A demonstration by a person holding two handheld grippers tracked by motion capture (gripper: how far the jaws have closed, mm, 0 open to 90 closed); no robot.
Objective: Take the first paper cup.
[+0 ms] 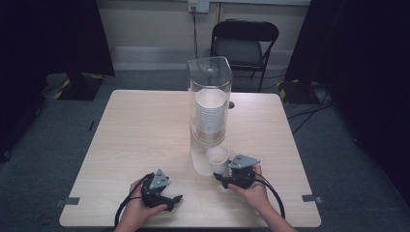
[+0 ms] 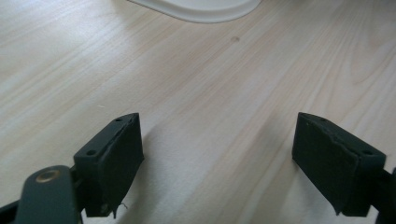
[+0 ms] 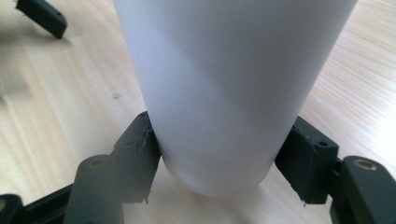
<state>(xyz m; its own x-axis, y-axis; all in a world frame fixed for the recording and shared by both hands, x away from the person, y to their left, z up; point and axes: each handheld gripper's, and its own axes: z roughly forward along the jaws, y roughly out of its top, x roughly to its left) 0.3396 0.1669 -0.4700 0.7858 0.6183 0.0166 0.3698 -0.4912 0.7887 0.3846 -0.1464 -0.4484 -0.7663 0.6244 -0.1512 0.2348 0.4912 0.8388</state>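
Observation:
A white paper cup stands upright on the wooden table, just in front of a clear cup dispenser that holds a stack of white cups. My right gripper is shut on the cup near its base. In the right gripper view the cup sits between the two black pads, and both press on its sides. My left gripper lies low on the table to the front left, its jaws open wide over bare wood.
The dispenser's white base lies ahead of the left gripper. A black folding chair stands behind the table. One jaw of the left gripper shows at the upper left of the right gripper view. The table's front edge is close to both hands.

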